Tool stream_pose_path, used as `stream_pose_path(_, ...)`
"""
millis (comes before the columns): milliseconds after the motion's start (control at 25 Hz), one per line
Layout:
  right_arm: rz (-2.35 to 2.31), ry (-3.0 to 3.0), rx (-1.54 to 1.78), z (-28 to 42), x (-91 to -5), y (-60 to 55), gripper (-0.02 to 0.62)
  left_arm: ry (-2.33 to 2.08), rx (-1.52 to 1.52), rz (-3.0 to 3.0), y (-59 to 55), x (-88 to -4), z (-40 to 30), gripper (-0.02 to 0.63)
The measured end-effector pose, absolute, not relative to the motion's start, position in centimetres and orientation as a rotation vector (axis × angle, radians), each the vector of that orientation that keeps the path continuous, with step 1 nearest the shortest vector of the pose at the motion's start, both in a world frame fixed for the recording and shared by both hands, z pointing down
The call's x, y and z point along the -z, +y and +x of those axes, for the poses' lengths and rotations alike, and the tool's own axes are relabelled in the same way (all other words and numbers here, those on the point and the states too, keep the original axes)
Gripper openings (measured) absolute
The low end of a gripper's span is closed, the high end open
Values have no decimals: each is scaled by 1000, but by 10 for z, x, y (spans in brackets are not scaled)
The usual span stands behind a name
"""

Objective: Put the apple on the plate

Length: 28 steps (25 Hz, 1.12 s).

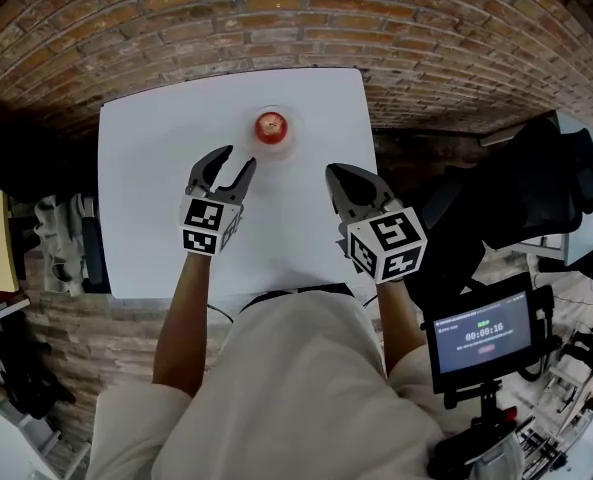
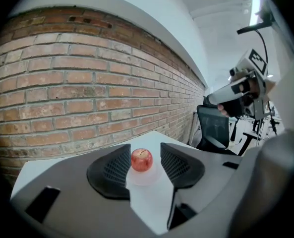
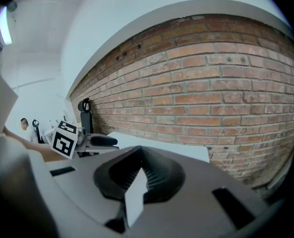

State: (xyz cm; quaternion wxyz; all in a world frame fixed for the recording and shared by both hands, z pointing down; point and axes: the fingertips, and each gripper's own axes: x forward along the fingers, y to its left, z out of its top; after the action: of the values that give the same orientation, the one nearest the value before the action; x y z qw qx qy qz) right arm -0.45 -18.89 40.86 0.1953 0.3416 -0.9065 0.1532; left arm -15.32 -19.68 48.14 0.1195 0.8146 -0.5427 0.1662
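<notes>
The person's two arms reach out over the near edge of the white table. The right gripper hangs above the table's near right part with its fingers together and nothing between them. It looks parked to the side, with no part in the job. The left gripper hovers left of the middle. Its fingers are apart and empty, tipped slightly down toward the far middle.

Farther on, in line with that gap but clear of both fingers, the apple sits stem up on the pale plate. The plate lies flat on the table, near its far edge. From this the goal looks met, so the left gripper has nothing left to carry.

Bare table lies left, right and near of the plate, so either gripper has room to draw toward the body. The far edge is close behind the plate, with the brick wall beyond. A nudge from the near side could slide the plate toward that drop. Off the table's right side, a black chair and a small screen crowd the right elbow.
</notes>
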Motion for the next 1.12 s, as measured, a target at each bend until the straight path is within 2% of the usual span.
stream_pose_path(160, 965, -2564, -395, -7, -395, -188, 5, -1609, -448, 2394, -188, -464, -155, 183)
stream_pose_path(560, 965, -2618, -302, -22, -361, -181, 5, -1683, -287, 2418, -164, -404, -170, 87)
stream_pose_path(920, 970, -2642, -226, -31, -341, -173, 5, -1758, -293, 2432, -144, -364, -180, 40)
stream_pose_path(1000, 976, -2650, -207, -33, -335, -172, 5, -1796, -288, 2431, -141, -353, -183, 9)
stream_pose_path(1120, 987, -2667, -185, -33, -325, -170, 5, -1850, -289, 2437, -135, -336, -184, 7)
